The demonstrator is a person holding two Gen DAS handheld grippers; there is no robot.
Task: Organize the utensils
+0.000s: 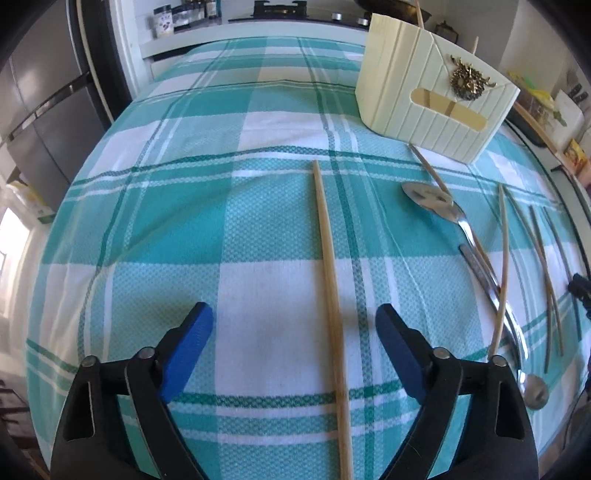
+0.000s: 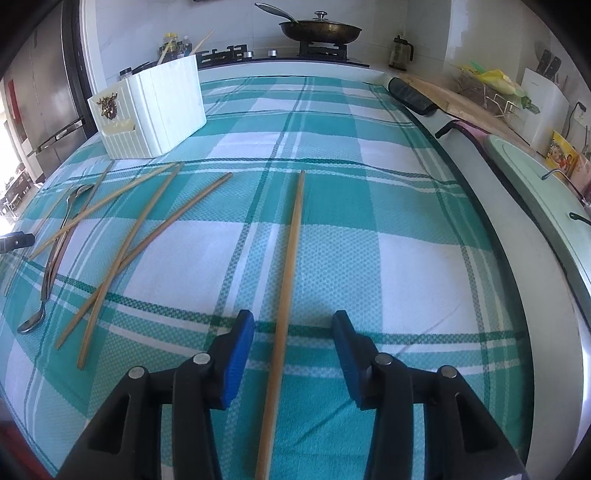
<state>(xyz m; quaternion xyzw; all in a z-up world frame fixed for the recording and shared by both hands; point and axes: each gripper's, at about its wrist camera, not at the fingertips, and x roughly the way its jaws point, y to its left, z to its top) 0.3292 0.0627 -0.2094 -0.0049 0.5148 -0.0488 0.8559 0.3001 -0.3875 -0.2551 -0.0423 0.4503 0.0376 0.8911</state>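
My left gripper is open, its blue pads either side of a wooden chopstick lying on the checked cloth, not touching it. My right gripper is open around another wooden chopstick, also apart from it. A cream utensil holder stands at the far right in the left wrist view, and at the far left in the right wrist view, with chopsticks standing in it. Two metal spoons and several loose chopsticks lie crossed between the grippers; they also show in the right wrist view.
A teal and white checked cloth covers the table. A stove with a lidded pan is behind. A wooden board, a pale green board and packets line the right counter. A fridge stands at the left.
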